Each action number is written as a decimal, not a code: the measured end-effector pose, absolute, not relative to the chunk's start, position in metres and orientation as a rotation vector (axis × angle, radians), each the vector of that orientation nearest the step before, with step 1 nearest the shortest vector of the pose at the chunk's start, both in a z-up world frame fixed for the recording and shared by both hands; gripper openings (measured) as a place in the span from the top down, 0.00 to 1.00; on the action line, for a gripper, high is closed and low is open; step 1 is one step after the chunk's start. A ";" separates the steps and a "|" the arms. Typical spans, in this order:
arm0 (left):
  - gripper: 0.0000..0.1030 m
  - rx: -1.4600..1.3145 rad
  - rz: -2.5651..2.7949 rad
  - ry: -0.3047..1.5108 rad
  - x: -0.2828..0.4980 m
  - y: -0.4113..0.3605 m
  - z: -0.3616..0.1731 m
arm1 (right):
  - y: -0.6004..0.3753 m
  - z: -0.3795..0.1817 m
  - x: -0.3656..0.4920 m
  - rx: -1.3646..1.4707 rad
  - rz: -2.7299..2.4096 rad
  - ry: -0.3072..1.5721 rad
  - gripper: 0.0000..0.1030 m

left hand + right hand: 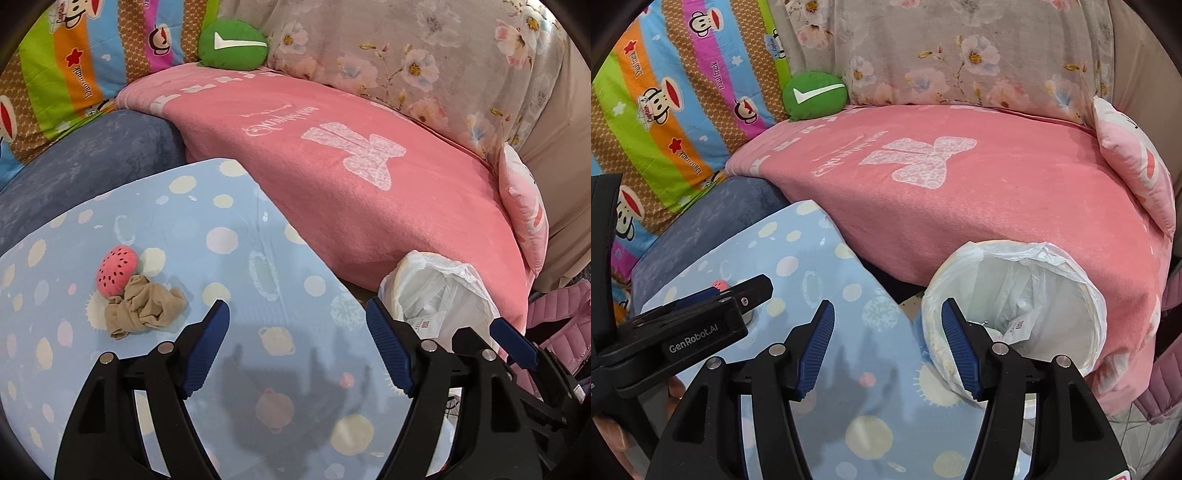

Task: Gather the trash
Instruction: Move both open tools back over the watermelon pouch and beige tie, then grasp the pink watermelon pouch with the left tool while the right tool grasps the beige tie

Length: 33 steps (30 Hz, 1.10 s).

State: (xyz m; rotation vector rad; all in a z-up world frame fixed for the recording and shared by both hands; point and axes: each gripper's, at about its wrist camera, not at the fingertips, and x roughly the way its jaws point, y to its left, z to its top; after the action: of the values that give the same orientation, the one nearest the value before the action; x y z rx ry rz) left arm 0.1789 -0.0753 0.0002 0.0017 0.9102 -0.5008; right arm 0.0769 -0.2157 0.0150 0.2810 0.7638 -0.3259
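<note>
Both tongs are spread apart and grip nothing: the left tongs (297, 347) hover over the blue dotted sheet (229, 258), and the right tongs (888, 347) hang over the gap between that sheet and the white-lined bin (1015, 306). The likeliest piece of trash is the crumpled tan stocking (146, 310), which lies on the sheet at about ten o'clock from the left tongs, near them but not between the fingers. It touches the pink strawberry toy (116, 269), which sits just above it at about eleven o'clock. The wad's long axis runs roughly from eight o'clock to two o'clock in the left wrist view, so it lies skewed to the line across the fingers rather than along it. The left side looks clearly the nearer one; in the right wrist view the stocking is hidden behind the left gripper body. The bin stands at about two o'clock from the left tongs, against the pink blanket (351, 177), already holding some paper. So the pick probably calls for a swing left and forward, taking care not to catch the toy.
</note>
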 end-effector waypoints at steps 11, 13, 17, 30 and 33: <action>0.26 -0.056 -0.390 0.932 0.201 -0.009 -0.015 | -0.156 -0.001 0.107 0.226 -0.233 0.821 0.40; 0.26 -0.063 -0.367 0.937 0.205 0.002 -0.019 | -0.144 -0.004 0.114 0.216 -0.216 0.832 0.40; 0.26 -0.066 -0.313 0.945 0.214 0.030 -0.028 | -0.124 -0.012 0.126 0.211 -0.177 0.851 0.40; 0.26 -0.061 -0.136 1.005 0.259 0.108 -0.060 | -0.065 -0.046 0.182 0.196 -0.064 0.920 0.40; 0.26 -0.057 -0.147 1.020 0.275 0.109 -0.066 | -0.057 -0.054 0.198 0.201 -0.048 0.935 0.40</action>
State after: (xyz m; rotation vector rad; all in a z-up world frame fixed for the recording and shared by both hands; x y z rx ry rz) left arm 0.2749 0.1086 -0.0664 -0.0565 1.0203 -0.1472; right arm 0.1982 -0.0572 -0.0544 0.2014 0.9348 -0.0479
